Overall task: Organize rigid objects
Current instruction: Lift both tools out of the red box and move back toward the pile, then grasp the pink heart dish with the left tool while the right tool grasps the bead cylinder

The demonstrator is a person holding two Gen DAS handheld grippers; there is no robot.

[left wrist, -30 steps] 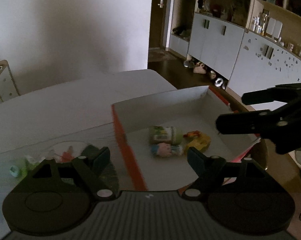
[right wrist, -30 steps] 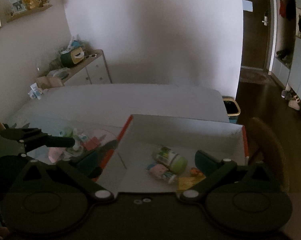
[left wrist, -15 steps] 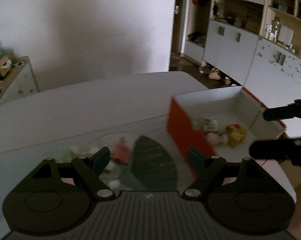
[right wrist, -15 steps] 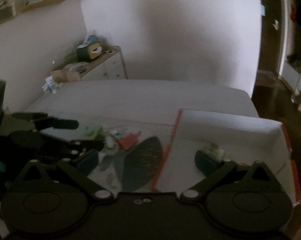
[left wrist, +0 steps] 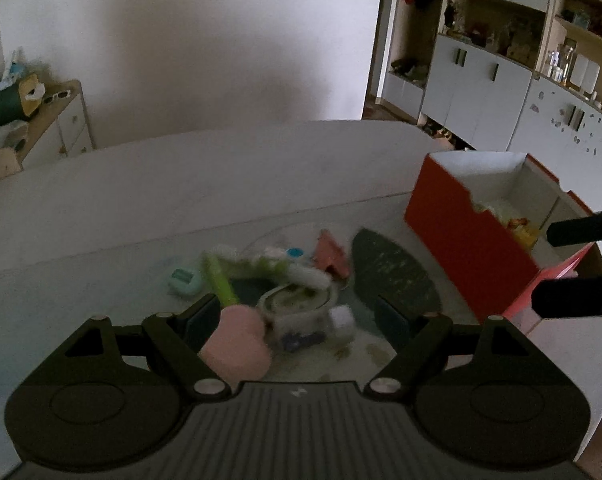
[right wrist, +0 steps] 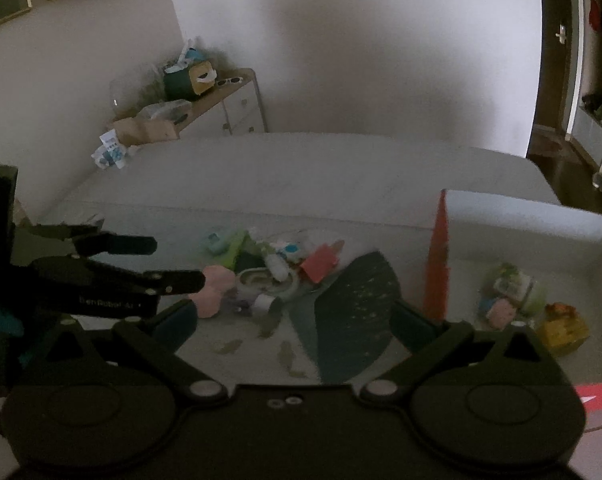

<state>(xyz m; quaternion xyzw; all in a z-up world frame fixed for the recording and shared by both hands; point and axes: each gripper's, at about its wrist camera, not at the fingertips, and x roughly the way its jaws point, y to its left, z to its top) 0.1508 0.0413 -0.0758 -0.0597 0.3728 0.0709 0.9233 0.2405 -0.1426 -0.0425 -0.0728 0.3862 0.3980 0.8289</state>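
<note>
While poised over the loose heap at lower centre of the left wrist view, spread wide on the left hand-held gripper [left wrist: 297, 314] with nothing pinched, likely so as to straddle the pink heart-shaped piece [left wrist: 237, 344] or the white round tub [left wrist: 297, 304] just ahead. Likewise wide and empty on the right hand-held gripper [right wrist: 293, 320], aimed over the dark leaf print [right wrist: 353, 300] on the tabletop [right wrist: 301, 168]. Heaped left of the red box [left wrist: 461, 240], probably awaiting transfer into it. Shown clearly only from the right wrist: 3 items already on the box floor at right of frame, namely a green bottle [right wrist: 517, 284], a small pink piece [right wrist: 501, 310] and a yellow toy [right wrist: 565, 324]. Shown better from the left wrist: the box's red outer wall, plus a teal case [left wrist: 185, 280] and a green stick [left wrist: 221, 276] at the heap's left edge.
</note>
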